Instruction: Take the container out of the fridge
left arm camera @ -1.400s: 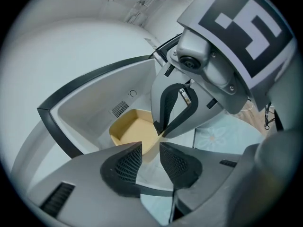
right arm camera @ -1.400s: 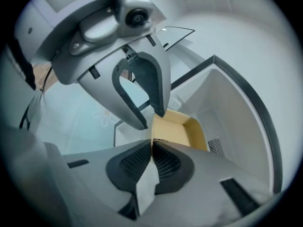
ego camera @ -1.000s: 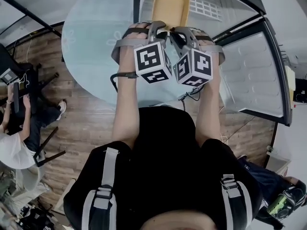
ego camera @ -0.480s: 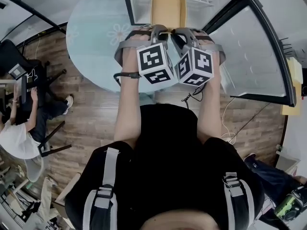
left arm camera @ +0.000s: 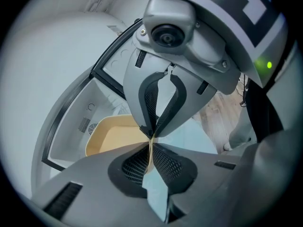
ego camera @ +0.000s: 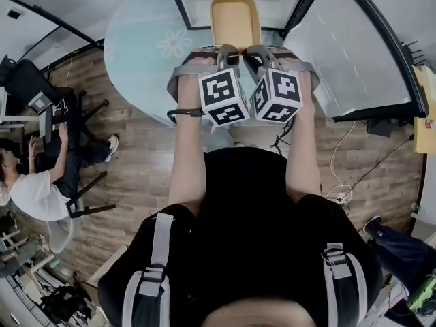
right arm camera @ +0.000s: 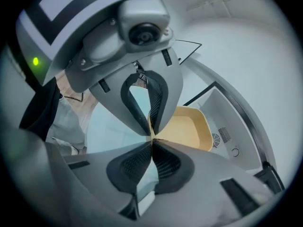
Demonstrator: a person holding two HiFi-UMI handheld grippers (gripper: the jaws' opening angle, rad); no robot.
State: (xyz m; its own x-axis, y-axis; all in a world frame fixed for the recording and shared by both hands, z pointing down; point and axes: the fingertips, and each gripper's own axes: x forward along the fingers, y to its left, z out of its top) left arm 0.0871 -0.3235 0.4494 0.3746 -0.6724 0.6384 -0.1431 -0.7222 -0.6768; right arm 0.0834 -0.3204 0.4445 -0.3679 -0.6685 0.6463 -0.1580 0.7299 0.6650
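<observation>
Gingerly now: two narrow grips on one thin rim, and a long load ahead of them.
What worries me is that my left gripper (left arm camera: 151, 138) and my right gripper (right arm camera: 151, 137) both pinch only the near rim of the yellow container (ego camera: 235, 20), side by side, so its whole length reaches out beyond the jaws. If it carries any weight, the far end could sag, lever the thin edge out of the pads and drop. My left jaws have just been closing and stand narrow on that rim, while the right ones are nipped almost together on it just beside them. An uneven pull could twist the container against the fridge (left arm camera: 71, 131) opening. It lies straight ahead of both jaws, far end inside the white compartment, near edge between my pads.
</observation>
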